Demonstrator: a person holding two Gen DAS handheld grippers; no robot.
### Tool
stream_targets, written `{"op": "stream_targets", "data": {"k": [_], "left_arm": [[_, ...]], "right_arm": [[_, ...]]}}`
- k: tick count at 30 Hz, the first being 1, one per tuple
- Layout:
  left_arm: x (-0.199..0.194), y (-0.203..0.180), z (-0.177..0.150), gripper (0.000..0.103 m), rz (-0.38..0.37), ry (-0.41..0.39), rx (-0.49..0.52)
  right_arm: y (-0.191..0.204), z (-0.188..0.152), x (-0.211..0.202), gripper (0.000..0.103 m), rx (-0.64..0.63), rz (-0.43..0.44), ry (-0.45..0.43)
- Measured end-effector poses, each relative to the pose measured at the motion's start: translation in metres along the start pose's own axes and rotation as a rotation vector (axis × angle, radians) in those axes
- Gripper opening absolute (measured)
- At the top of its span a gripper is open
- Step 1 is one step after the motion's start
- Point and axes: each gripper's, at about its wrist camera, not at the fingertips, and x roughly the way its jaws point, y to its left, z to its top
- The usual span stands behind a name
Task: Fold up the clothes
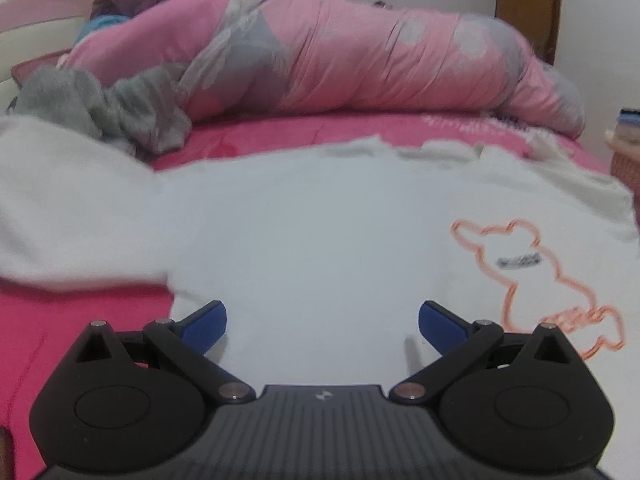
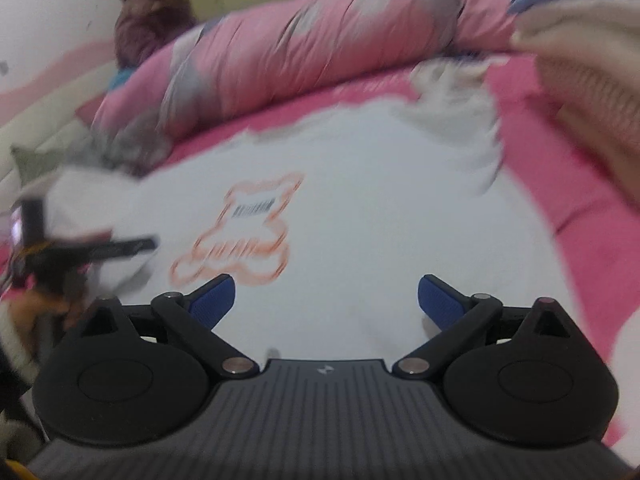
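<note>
One white sweatshirt (image 1: 312,232) lies spread flat on the pink bedsheet (image 1: 80,340), a sleeve trailing off to the left and an orange bear outline (image 1: 532,280) printed toward its right side. Left gripper (image 1: 322,322) and right gripper (image 2: 326,298) both hover above it, jaws spread wide, holding nothing.

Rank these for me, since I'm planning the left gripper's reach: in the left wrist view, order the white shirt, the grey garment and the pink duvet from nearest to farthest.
1. White shirt: spread directly below the open left gripper.
2. Grey garment: crumpled, far left.
3. Pink duvet: rolled along the bed's far side.
</note>
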Motion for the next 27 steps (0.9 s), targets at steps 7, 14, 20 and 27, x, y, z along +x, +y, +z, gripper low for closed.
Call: {"op": "stream_targets", "data": {"k": [7,14,20,27], "left_arm": [[0.001,-0.033,0.037,0.101,-0.08,-0.061,0.056],[0.049,-0.055,0.032,0.075,-0.097,-0.006,0.088],[0.068,-0.042,0.018,0.076,-0.135,0.014,0.021],[0.07,-0.043,0.014,0.083,-0.142,-0.001,0.035]], "right_arm": [[-0.042,0.085,0.033,0.066,-0.064,-0.138,-0.048],[-0.076,0.174,0.136,0.06,-0.073,-0.193,0.002],[-0.121,0.225,0.23,0.061,0.094,-0.21,0.095],[-0.139,0.247,0.305,0.073,0.174,-0.166,0.193]]}}
